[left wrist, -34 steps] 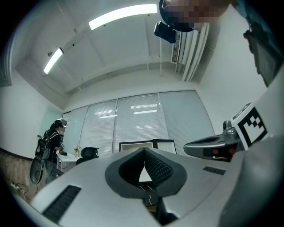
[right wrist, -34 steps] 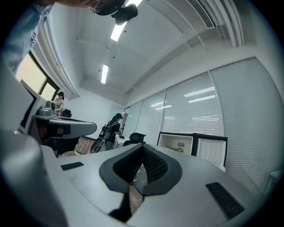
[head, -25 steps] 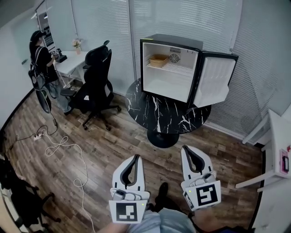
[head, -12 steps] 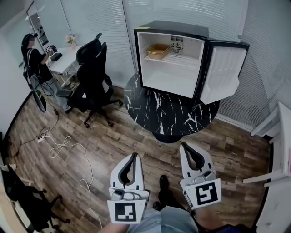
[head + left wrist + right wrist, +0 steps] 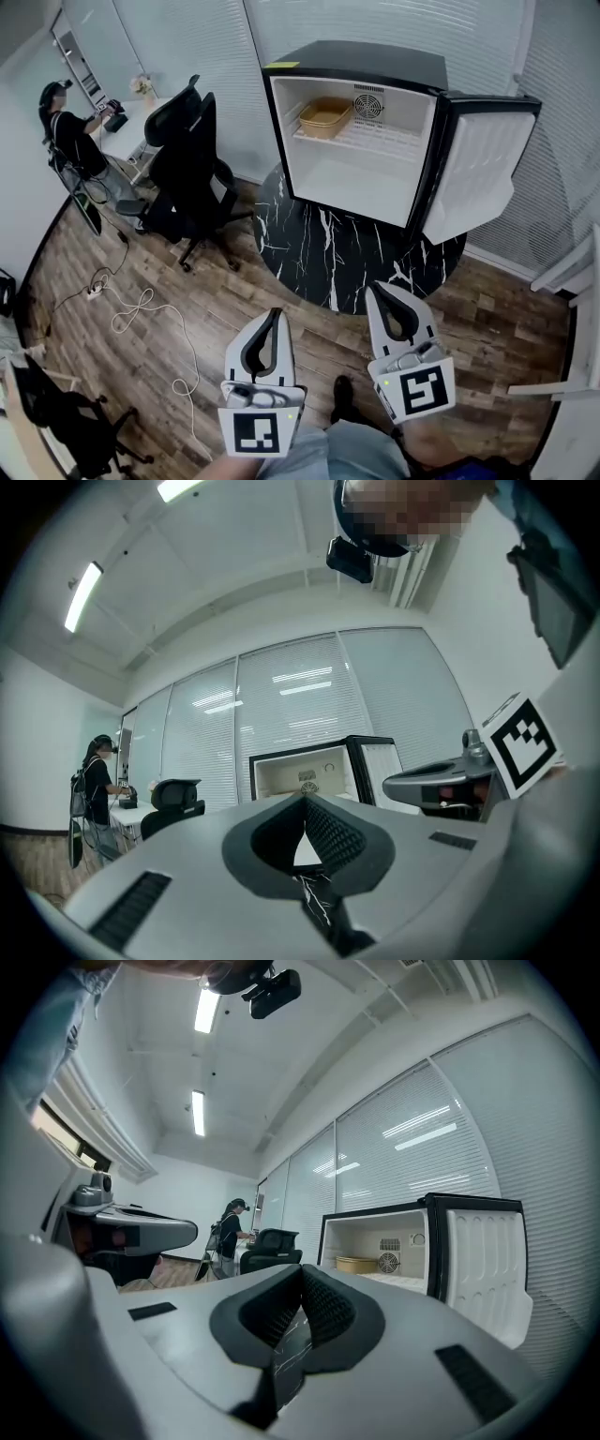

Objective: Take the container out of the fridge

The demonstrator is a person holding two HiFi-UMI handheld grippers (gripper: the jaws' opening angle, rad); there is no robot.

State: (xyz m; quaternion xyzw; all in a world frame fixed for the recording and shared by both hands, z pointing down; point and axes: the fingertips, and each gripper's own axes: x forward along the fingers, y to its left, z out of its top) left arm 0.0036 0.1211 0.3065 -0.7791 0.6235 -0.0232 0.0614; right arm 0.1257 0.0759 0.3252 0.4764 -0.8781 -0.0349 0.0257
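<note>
A small black fridge (image 5: pixel 412 66) stands on a round black marble table (image 5: pixel 323 248), its door (image 5: pixel 483 164) swung open to the right. A tan container (image 5: pixel 325 116) sits on the upper wire shelf at the left; it also shows as a tan container (image 5: pixel 356 1264) in the right gripper view. My left gripper (image 5: pixel 275 315) and right gripper (image 5: pixel 374 291) hang side by side low in the head view, well short of the table. Both are shut with nothing between the jaws.
A black office chair (image 5: pixel 192 159) stands left of the table. A person (image 5: pixel 66 136) works at a white desk (image 5: pixel 141 117) at the far left. A white cable (image 5: pixel 141 314) snakes over the wooden floor. White furniture (image 5: pixel 577 272) stands at the right edge.
The fridge and table have come closer and larger in the head view. Both grippers stay shut and side by side.
</note>
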